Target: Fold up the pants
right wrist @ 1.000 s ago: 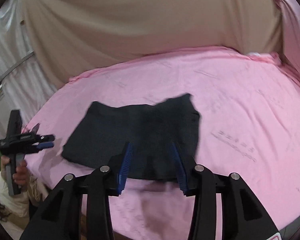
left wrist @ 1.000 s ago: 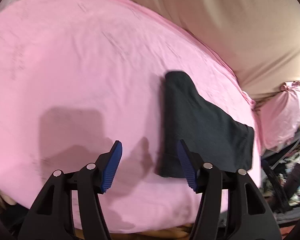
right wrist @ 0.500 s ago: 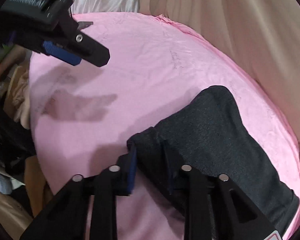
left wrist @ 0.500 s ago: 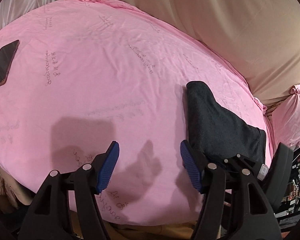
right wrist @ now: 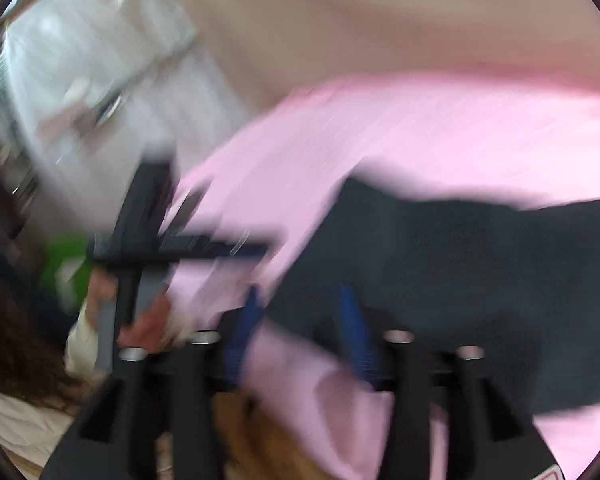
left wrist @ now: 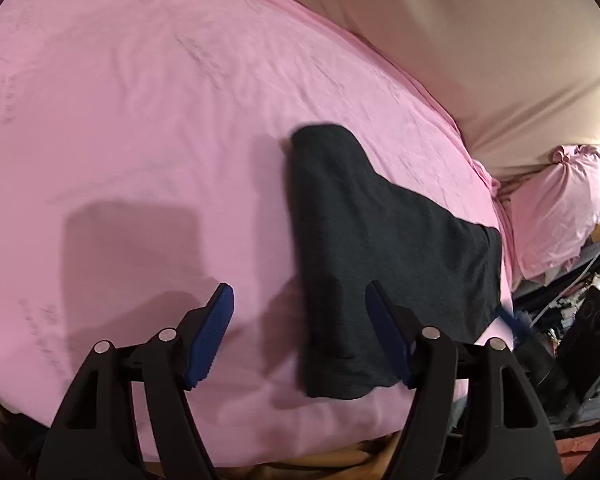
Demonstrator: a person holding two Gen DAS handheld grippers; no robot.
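The folded dark pants [left wrist: 384,240] lie flat on the pink sheet [left wrist: 140,120], near its right edge. My left gripper [left wrist: 300,292] hovers over their near left corner with its jaws opening and nothing pressed between the blue pads; the corner lies under the right finger [left wrist: 384,328]. The right wrist view is badly blurred. There the right gripper [right wrist: 300,316] stands at the near edge of the pants [right wrist: 460,280], jaws opening, its pads apart and off the cloth. A hand [right wrist: 148,320] holds the left gripper [right wrist: 236,250] at the left.
A beige cloth [left wrist: 460,40] hangs behind the bed. A pink pillow [left wrist: 560,208] and dark clutter [left wrist: 580,340] lie past the right edge. The bed's near edge runs just below both grippers. A white curtain [right wrist: 100,60] and something green [right wrist: 66,268] show at the left.
Half a second ago the right gripper was shut on the pants' near edge; it has let go and swung fast. The left gripper's jaws have spread wider. The pants lie flat again.
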